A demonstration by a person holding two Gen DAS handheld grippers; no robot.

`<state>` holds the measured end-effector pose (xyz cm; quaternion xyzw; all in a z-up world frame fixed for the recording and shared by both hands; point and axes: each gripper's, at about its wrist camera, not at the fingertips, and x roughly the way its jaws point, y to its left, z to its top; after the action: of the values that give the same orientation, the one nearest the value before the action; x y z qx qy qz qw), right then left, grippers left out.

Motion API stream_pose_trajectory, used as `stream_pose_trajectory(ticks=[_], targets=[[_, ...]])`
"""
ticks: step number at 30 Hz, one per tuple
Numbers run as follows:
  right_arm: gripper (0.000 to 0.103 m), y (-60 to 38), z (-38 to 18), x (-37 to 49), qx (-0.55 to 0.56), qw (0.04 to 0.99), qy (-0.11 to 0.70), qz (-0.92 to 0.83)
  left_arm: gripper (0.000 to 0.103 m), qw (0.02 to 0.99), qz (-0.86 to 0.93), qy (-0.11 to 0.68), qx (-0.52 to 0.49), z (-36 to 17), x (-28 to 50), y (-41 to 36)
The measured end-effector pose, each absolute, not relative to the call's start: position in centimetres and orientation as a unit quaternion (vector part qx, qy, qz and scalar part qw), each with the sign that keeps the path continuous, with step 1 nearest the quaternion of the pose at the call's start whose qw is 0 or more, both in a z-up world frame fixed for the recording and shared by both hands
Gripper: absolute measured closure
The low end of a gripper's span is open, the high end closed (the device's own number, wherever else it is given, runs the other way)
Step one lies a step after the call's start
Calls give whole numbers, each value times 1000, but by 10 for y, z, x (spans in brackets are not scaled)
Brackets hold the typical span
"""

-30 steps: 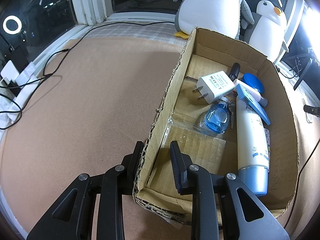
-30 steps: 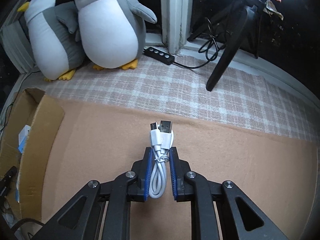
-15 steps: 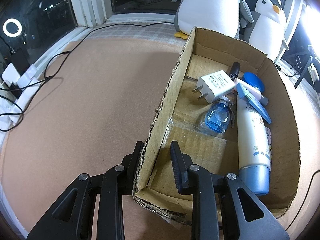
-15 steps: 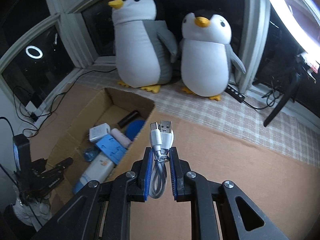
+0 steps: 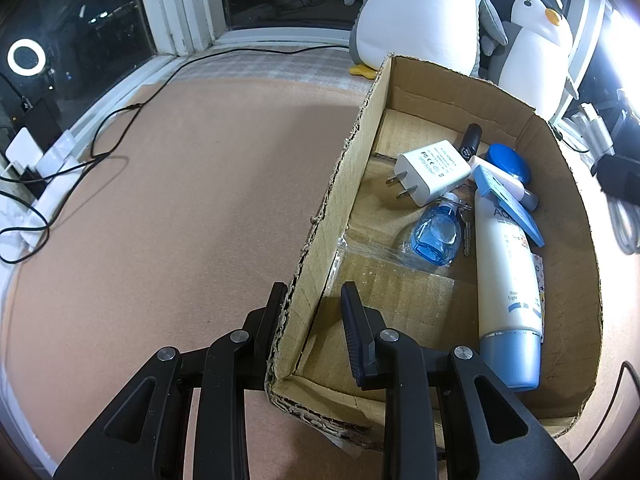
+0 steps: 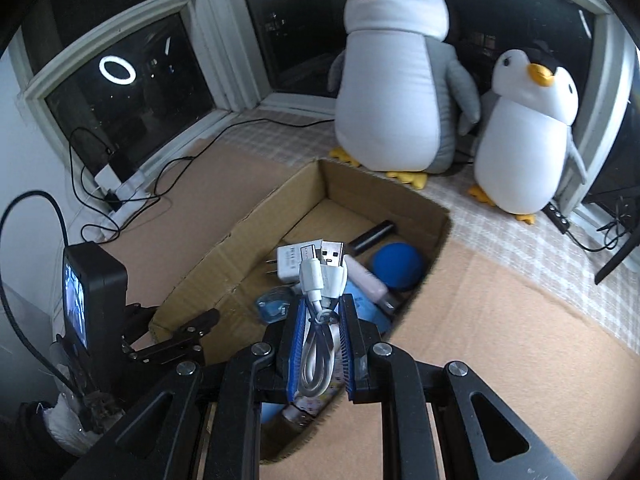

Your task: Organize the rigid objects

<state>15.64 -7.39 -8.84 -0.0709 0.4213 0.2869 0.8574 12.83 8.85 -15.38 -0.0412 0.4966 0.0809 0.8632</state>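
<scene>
An open cardboard box (image 5: pixel 340 184) lies on the brown mat. It holds a white charger (image 5: pixel 434 172), a small blue bottle (image 5: pixel 436 236), a white tube with a blue cap (image 5: pixel 506 280), a blue round lid (image 5: pixel 508 160), a black stick (image 5: pixel 471 140) and a blue card (image 5: pixel 508 204). My left gripper (image 5: pixel 314 308) is shut on the box's left wall near the front corner. My right gripper (image 6: pixel 322 320) is shut on a coiled white USB cable (image 6: pixel 320 280), plugs upward, above the box (image 6: pixel 224 248) and its contents. The left gripper (image 6: pixel 172 336) shows there at the box corner.
Two plush penguins (image 6: pixel 400 92) (image 6: pixel 528 132) stand behind the box on a checked cloth by the window. Black cords and white plugs (image 5: pixel 48 160) lie along the left sill. A black power strip (image 6: pixel 558 214) and a tripod leg (image 6: pixel 616 256) are at the right.
My right gripper has swung left and risen with the cable, from over the bare mat to over the box. The left gripper and the box have stayed put.
</scene>
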Motion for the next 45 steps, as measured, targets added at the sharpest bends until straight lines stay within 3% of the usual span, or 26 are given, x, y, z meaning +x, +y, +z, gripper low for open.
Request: stream_pose_trajectory(ticks=[8,12,17,36,37,39,43,45], targets=[[87,-60,-103,157,-78,848,435,292,78,863,81,497,-40,-154,128,88],[61,-60,-101,155,-74,851,431,291,78,863,82,497,-39,-152,127,90],[60,-65,-97,150,-77,855,427,284,78,864,83,495,-36,-148,124,90],[36,-111,-71,105,-68,883,406,225,76,888,74,454,-17,-99,91,81],[35,-114,-69,101,-69,884,405,222,75,891,72,449,-13,-94,85,79],[33,-122,-64,92,-68,890,399,211,62,895,68,440,-10,-85,78,76],[30,-135,-56,75,-68,898,389,192,60,904,59,422,-1,-67,62,68],[29,-141,-52,67,-70,902,385,182,52,907,55,417,1,-60,54,63]])
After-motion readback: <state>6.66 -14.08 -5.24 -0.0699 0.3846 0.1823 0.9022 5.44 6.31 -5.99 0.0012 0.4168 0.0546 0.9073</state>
